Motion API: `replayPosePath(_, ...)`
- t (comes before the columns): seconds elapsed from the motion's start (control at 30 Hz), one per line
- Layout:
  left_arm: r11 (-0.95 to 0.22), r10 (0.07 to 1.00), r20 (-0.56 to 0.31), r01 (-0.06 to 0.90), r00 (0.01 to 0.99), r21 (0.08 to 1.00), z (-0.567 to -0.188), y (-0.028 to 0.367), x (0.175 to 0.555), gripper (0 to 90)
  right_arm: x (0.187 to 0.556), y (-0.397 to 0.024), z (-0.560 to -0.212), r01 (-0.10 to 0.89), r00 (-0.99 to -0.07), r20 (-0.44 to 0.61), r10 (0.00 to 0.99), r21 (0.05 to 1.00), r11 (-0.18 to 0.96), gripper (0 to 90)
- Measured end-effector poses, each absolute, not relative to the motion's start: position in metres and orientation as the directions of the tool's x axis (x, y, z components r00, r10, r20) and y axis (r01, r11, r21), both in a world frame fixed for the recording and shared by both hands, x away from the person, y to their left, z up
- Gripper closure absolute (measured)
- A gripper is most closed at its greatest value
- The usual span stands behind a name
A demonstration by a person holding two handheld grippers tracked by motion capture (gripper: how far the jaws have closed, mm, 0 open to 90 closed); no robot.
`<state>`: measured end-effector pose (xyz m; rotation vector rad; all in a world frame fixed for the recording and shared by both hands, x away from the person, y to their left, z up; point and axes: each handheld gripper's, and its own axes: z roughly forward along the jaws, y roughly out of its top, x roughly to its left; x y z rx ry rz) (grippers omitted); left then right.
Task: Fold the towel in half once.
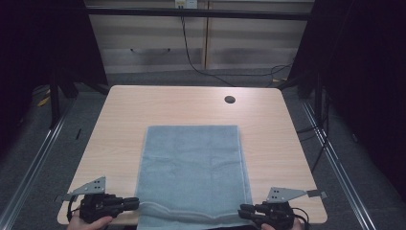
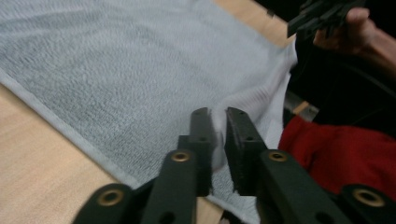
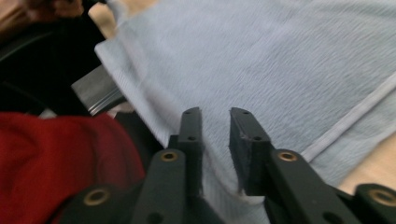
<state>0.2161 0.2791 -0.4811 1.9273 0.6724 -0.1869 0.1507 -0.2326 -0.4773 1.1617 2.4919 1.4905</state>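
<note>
A grey-blue towel (image 1: 191, 167) lies flat on the wooden table (image 1: 119, 124), and its near edge hangs over the table's front. My left gripper (image 1: 137, 203) is at the towel's near left corner. In the left gripper view the left gripper (image 2: 218, 116) has its jaws nearly together, with a bunched fold of the towel (image 2: 140, 70) pinched between them. My right gripper (image 1: 241, 211) is at the near right corner. In the right gripper view the right gripper (image 3: 215, 114) straddles the towel (image 3: 280, 60), with a plain gap between the jaws. The near edge is slightly ridged between the two grippers.
A round cable hole (image 1: 230, 99) sits near the table's far right. Bare wood borders the towel on both sides and beyond it. The person's red garment (image 2: 345, 149) is just below the table's front edge. Dark floor, rails and cables surround the table.
</note>
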Motion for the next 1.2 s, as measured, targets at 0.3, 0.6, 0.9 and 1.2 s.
replayPosePath(0.3, -0.275, 0.464, -0.398, 0.556, 0.791, 0.785, -0.483, 0.264, 0.258, 65.8, 0.205, -0.228, -0.478, 0.574, -0.696, 0.316, 0.645, 0.784, 0.235, 67.0)
replayPosePath(0.6, -0.325, 0.549, -0.335, 0.565, 0.766, 0.759, -0.492, 0.239, 0.311, 64.7, 0.261, -0.211, -0.486, 0.579, -0.650, 0.225, 0.726, 0.766, 0.281, 60.8)
replayPosePath(0.9, -0.321, 0.600, -0.319, 0.586, 0.734, 0.744, -0.510, 0.230, 0.338, 65.3, 0.298, -0.198, -0.502, 0.610, -0.610, 0.197, 0.768, 0.735, 0.296, 58.5)
replayPosePath(1.2, -0.336, 0.599, -0.305, 0.578, 0.740, 0.744, -0.510, 0.228, 0.331, 67.9, 0.287, -0.197, -0.502, 0.616, -0.605, 0.164, 0.779, 0.717, 0.326, 57.7)
